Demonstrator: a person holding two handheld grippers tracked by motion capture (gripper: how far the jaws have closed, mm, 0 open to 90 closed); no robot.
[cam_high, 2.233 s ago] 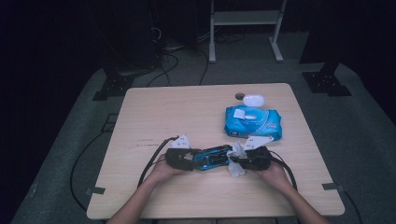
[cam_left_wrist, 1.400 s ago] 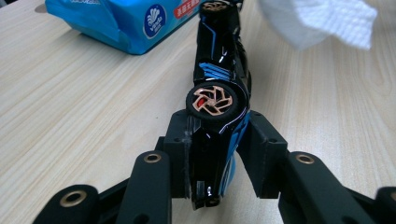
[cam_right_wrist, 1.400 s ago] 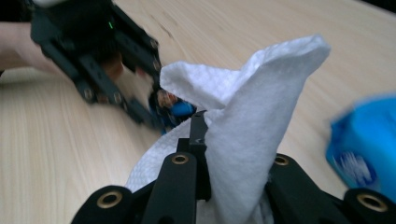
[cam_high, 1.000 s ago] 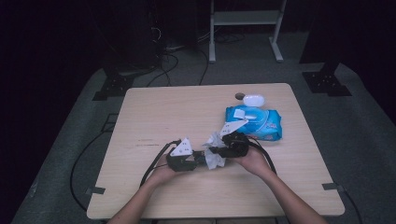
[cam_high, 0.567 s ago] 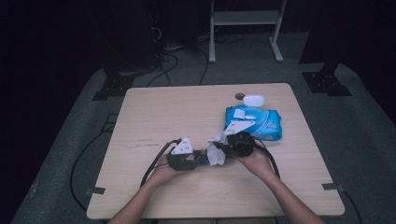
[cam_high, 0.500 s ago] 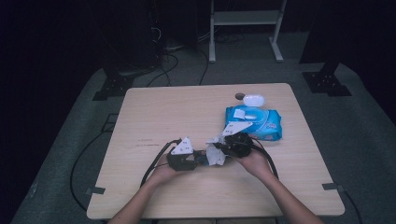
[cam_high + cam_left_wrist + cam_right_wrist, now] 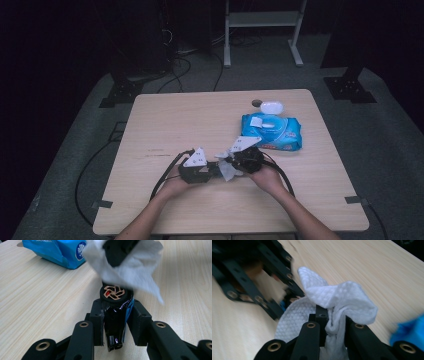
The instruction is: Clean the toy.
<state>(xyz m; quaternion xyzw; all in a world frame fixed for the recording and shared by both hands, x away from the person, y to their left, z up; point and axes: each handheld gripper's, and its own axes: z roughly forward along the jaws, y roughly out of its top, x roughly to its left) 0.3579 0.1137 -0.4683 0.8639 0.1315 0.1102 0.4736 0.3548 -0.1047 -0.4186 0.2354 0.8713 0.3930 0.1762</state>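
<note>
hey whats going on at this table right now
A person is working at a wooden table with a pair of tongs in each hand. The left tongs are shut on a small black and blue toy car, one wheel facing up. The right tongs are shut on a white wipe, held right against the car as if to clean it. A blue wipes pack lies farther back on the table, with a small white object just behind it.
</note>
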